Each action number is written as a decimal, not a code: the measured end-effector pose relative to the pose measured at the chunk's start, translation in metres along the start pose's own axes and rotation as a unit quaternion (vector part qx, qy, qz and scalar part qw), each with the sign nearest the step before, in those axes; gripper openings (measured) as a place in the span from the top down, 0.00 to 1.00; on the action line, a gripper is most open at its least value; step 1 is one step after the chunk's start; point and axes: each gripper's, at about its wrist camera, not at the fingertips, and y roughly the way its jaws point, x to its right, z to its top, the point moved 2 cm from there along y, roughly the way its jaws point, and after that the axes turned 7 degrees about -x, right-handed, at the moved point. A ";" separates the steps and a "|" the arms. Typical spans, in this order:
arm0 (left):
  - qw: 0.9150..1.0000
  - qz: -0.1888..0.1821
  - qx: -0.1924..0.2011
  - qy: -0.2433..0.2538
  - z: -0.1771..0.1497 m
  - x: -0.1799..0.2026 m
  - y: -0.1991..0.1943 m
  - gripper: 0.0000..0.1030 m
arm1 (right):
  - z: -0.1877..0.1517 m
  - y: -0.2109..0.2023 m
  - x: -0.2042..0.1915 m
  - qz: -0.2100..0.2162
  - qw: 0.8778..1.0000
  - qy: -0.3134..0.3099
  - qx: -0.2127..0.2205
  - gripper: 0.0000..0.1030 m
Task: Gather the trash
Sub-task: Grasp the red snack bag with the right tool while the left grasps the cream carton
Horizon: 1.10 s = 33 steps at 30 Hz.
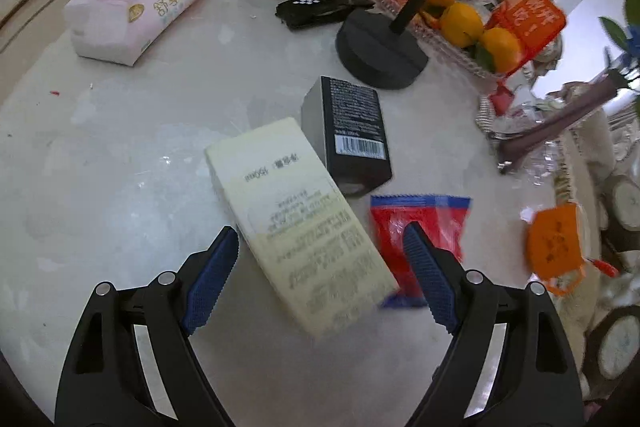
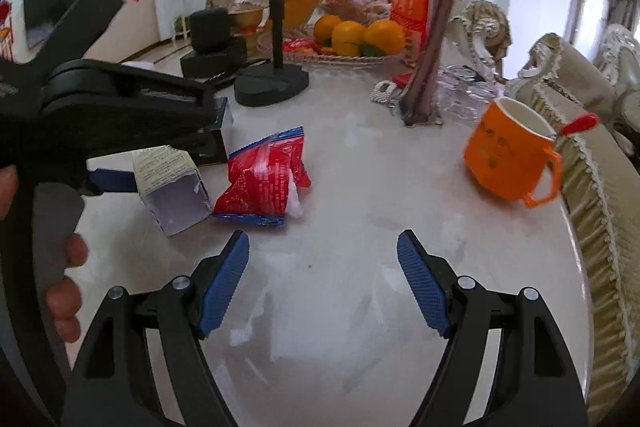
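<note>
Left tongs [image 1: 320,259] stand spread above the pale surface [image 1: 120,155], pinching nothing; the cream carton [image 1: 296,223] lies flat between their blue pads without contact. Just right of it lies the red wrapper [image 1: 416,227], partly behind the right pad. A black box [image 1: 348,131] touches the carton's far end. Right tongs [image 2: 323,275] are likewise spread and empty over bare surface, the wrapper ahead to their left, an orange mug [image 2: 508,155] to the right.
</note>
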 end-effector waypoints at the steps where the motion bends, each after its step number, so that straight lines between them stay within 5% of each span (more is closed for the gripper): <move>1: 1.000 0.006 -0.002 0.004 0.002 0.001 0.004 0.20 | 0.001 0.002 0.000 0.007 1.000 -0.004 0.000 0.29; 10: 0.995 0.036 0.033 0.092 0.003 -0.020 0.001 0.20 | 0.024 0.017 -0.012 0.054 0.998 -0.011 -0.007 0.29; 17: 0.991 -0.022 0.006 0.129 0.004 -0.058 -0.010 0.20 | 0.043 0.035 -0.030 0.071 0.997 -0.024 -0.016 0.29; 21: 0.986 0.028 0.027 0.165 0.011 -0.050 -0.011 0.20 | 0.051 0.052 -0.032 0.075 0.997 -0.011 -0.030 0.29; 30: 0.982 0.057 0.042 0.176 0.013 -0.055 -0.012 0.20 | 0.054 0.079 -0.030 0.078 0.994 -0.011 -0.071 0.29; 33: 0.986 0.038 0.025 0.159 0.010 -0.059 -0.009 0.20 | 0.058 0.085 -0.040 0.060 0.995 -0.038 -0.075 0.29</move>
